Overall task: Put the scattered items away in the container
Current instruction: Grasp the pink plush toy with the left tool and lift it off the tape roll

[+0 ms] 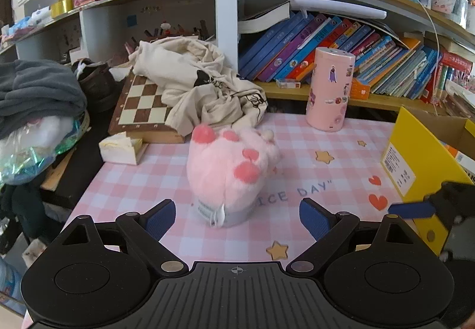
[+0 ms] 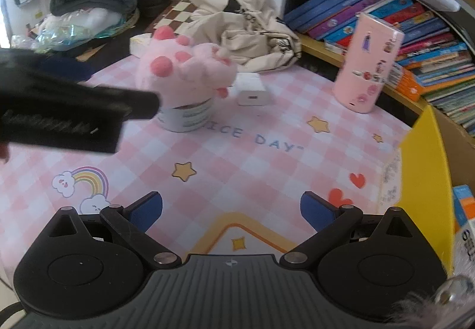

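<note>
A pink plush paw [image 1: 231, 163] rests on top of a white tub [image 1: 234, 214] on the pink checked mat; in the right wrist view the plush paw [image 2: 184, 68] and tub [image 2: 187, 118] stand at the mat's far left. My left gripper [image 1: 237, 219] is open, its blue pads either side of the tub's base. A white charger block [image 2: 252, 88] lies just right of the paw. A pink stickered canister [image 1: 329, 91] [image 2: 368, 62] stands upright near the books. The yellow cardboard box [image 1: 421, 163] [image 2: 424, 174] is at the right. My right gripper [image 2: 231, 214] is open over bare mat.
A cream cloth bag [image 1: 202, 82] lies on a chessboard [image 1: 142, 103] behind the paw. A tissue box [image 1: 121, 148], a grey blanket pile [image 1: 35, 88] and a row of books [image 1: 341, 53] border the mat. The left gripper's body [image 2: 68, 115] crosses the right wrist view at left.
</note>
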`<state>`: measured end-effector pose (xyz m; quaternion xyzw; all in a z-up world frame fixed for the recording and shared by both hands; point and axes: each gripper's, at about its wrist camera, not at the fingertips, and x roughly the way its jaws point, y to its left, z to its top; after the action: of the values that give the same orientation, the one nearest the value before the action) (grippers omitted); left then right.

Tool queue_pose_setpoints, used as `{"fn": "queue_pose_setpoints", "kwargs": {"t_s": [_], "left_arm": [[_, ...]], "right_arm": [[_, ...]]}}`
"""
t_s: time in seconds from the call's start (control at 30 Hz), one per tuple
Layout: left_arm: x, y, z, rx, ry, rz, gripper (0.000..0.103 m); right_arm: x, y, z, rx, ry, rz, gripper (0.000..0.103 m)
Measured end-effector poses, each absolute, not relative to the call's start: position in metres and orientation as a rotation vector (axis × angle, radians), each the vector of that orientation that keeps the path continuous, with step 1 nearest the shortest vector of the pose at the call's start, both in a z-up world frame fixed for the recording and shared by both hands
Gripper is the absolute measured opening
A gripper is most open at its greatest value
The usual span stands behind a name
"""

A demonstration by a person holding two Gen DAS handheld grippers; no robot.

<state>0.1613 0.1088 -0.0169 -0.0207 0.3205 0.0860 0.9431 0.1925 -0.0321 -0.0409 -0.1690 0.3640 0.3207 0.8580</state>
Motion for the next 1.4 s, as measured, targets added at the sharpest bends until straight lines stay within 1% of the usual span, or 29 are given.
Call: {"fn": "queue_pose_setpoints", "kwargs": {"t_s": [0.57,1.03,1.07,1.1,1.2,1.3,1.4], "left_arm": [[0.218,0.130,-0.036,-0.033,0.672,0.192,0.093],[0.239,0.136,-0.049,-0.093,0.674,0.155,0.092],[0.239,0.136,-0.049,-0.097,0.671,0.153,0.091],[0.239,0.136,-0.050,-0.102,0.668,0.149,0.085],[0.240,0.138,-0.049,-0.116,0.656,0.144,0.077],[0.240,0.143,-0.046,-0.150,0.658,0.141,0.072],[0.236,0.152,-0.040,-0.215,0.644,0.165,0.071]], "right_arm": [[0.234,-0.005,-0.056,-0.269,0.759,0.730,0.101],[0.263,0.008,-0.069,-0.207,0.764,0.756,0.101],[0.264,0.010,-0.069,-0.207,0.763,0.758,0.101],[0.265,0.011,-0.069,-0.206,0.761,0.760,0.101],[0.268,0.014,-0.070,-0.203,0.756,0.766,0.101],[0.271,0.018,-0.071,-0.201,0.751,0.771,0.101],[0.274,0.022,-0.072,-0.199,0.746,0.777,0.101]]}}
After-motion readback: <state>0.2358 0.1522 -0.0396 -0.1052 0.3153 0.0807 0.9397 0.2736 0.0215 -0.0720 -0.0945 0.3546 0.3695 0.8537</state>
